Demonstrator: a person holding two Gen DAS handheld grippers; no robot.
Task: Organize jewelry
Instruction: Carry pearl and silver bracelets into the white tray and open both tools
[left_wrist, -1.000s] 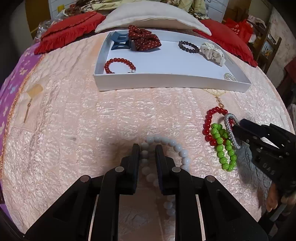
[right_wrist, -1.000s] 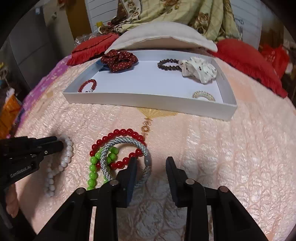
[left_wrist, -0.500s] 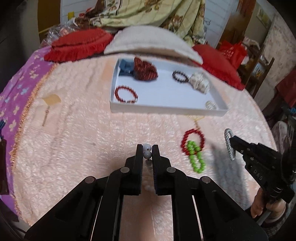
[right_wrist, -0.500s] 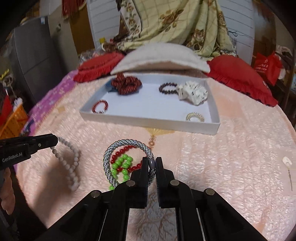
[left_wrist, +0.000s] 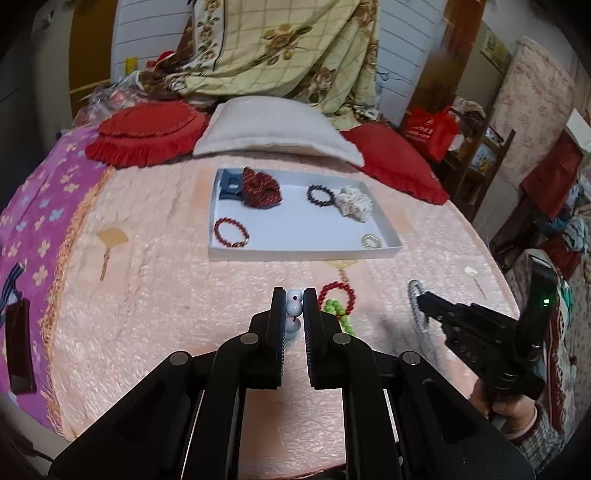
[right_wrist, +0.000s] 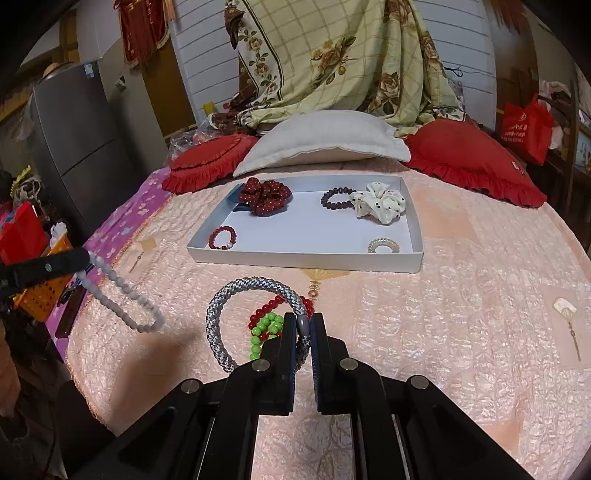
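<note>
My left gripper (left_wrist: 294, 301) is shut on a pale grey bead bracelet (left_wrist: 294, 306) and holds it above the bed; the strand hangs from it in the right wrist view (right_wrist: 122, 302). My right gripper (right_wrist: 303, 325) is shut on a silver braided bangle (right_wrist: 236, 295), also lifted, and shows in the left wrist view (left_wrist: 415, 306). A red bead bracelet (left_wrist: 337, 291) and a green bead bracelet (left_wrist: 338, 314) lie on the pink quilt below. The white tray (left_wrist: 303, 254) farther back holds a red bracelet (left_wrist: 231, 232), a dark bracelet (left_wrist: 319, 194), scrunchies and a coil hair tie (left_wrist: 370, 240).
Red cushions (left_wrist: 144, 133) and a white pillow (left_wrist: 277, 129) lie behind the tray. A blue claw clip (left_wrist: 229, 186) sits in the tray's far left corner. A dark phone-like object (left_wrist: 18, 343) lies on the purple sheet at the left edge.
Both grippers closed on their bracelets and lifted them off the quilt, pulling back and up. The red and green bracelets stayed on the quilt.
</note>
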